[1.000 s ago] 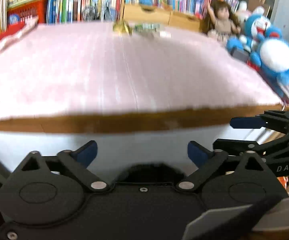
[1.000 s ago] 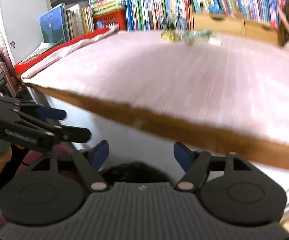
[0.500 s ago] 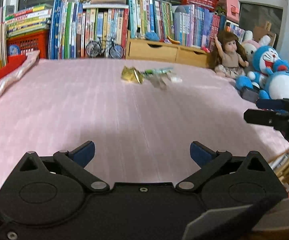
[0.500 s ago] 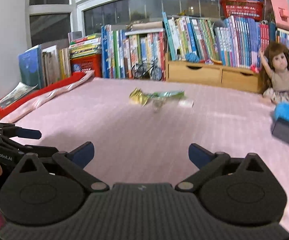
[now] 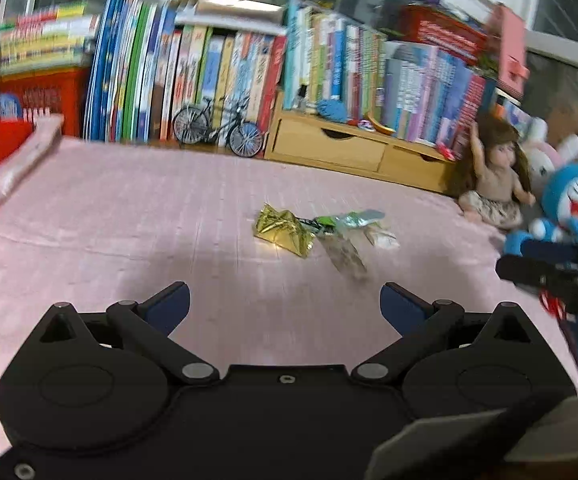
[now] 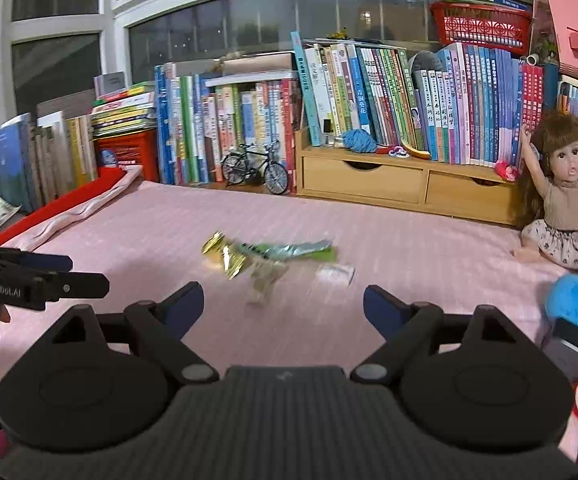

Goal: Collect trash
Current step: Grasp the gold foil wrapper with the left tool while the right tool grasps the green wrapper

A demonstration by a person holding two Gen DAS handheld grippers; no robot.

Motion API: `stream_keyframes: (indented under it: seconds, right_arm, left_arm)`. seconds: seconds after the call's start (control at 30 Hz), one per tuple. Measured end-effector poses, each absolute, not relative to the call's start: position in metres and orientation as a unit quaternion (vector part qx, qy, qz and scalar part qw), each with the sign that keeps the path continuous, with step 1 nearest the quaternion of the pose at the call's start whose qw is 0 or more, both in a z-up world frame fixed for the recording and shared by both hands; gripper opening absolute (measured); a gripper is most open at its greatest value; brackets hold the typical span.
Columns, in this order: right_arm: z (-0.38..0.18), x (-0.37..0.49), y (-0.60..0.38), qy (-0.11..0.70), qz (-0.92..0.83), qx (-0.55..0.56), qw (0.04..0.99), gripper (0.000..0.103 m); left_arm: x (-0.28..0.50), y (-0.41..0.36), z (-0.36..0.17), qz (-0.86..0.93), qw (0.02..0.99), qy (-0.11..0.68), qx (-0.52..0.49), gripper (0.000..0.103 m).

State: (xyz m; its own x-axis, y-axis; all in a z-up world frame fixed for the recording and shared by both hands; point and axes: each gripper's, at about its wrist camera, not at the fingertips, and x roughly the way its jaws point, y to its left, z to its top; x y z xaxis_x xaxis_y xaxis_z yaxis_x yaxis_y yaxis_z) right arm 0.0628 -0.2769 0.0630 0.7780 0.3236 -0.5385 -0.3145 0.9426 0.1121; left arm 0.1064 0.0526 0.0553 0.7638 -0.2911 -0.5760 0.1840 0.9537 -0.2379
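Note:
A small heap of trash lies in the middle of the pink-covered table: a crumpled gold foil wrapper, a green wrapper, a clear wrapper and a small white packet. The right wrist view shows the same gold foil wrapper, green wrapper and white packet, blurred. My left gripper hovers open, short of the heap. My right gripper is open too, just before the heap. Each gripper appears at the edge of the other's view.
Books, a model bicycle and a wooden drawer unit line the far edge. A doll and blue plush toys sit at the right. A red tray with a pink cloth runs along the left.
Both grippers rose from below the table's front edge and moved forward over the pink cover toward the trash heap. Both stayed open.

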Motion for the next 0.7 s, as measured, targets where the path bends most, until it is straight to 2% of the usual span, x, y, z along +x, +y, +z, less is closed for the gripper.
stream_keyframes:
  seconds: [0.17, 0.27, 0.37, 0.63, 0.7]
  right_arm:
    - [0.047, 0.106, -0.276, 0.307, 0.138, 0.002, 0.942, 0.093]
    - [0.031, 0.132, -0.28, 0.342, 0.117, 0.02, 0.932, 0.087]
    - [0.015, 0.155, -0.288, 0.363, 0.101, 0.052, 0.925, 0.086]
    - [-0.019, 0.202, -0.303, 0.371, 0.097, 0.226, 0.896, 0.086]
    - [-0.025, 0.212, -0.301, 0.36, 0.095, 0.25, 0.894, 0.086]
  left_arm:
    - [0.156, 0.047, 0.043, -0.11, 0.938, 0.321, -0.073, 0.101]
    - [0.181, 0.039, 0.033, -0.098, 0.94, 0.324, -0.051, 0.1]
    - [0.204, 0.035, 0.021, -0.084, 0.939, 0.33, -0.05, 0.098]
    - [0.261, 0.048, -0.007, -0.049, 0.911, 0.354, -0.205, 0.094]
    - [0.271, 0.048, -0.014, -0.04, 0.908, 0.354, -0.219, 0.089]
